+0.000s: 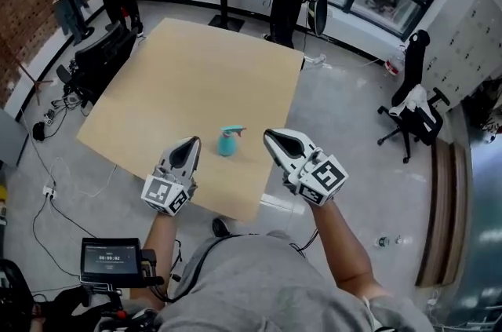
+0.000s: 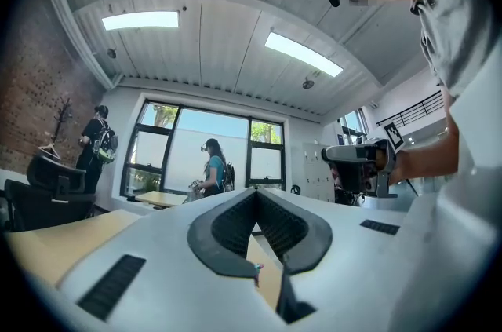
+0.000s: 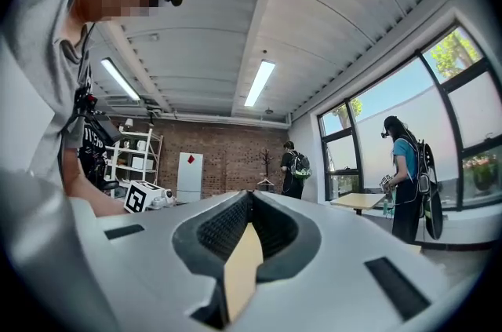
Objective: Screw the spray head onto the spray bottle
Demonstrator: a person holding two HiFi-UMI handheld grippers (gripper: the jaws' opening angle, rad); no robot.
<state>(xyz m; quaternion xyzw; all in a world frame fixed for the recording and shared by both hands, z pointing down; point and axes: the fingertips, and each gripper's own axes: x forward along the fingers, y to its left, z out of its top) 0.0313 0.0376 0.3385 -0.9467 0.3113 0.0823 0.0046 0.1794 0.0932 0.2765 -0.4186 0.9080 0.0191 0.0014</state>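
Head view: teal spray bottle point(image 1: 228, 142) is seen upright near counter's point(image 1: 196, 79) near edge, between left tongs point(image 1: 193, 141) and right tongs point(image 1: 269, 135), both closed, empty.

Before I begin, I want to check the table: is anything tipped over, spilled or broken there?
Nothing stands out. The teal spray bottle stands upright on the table, its spray head seemingly on top; no spill shows.
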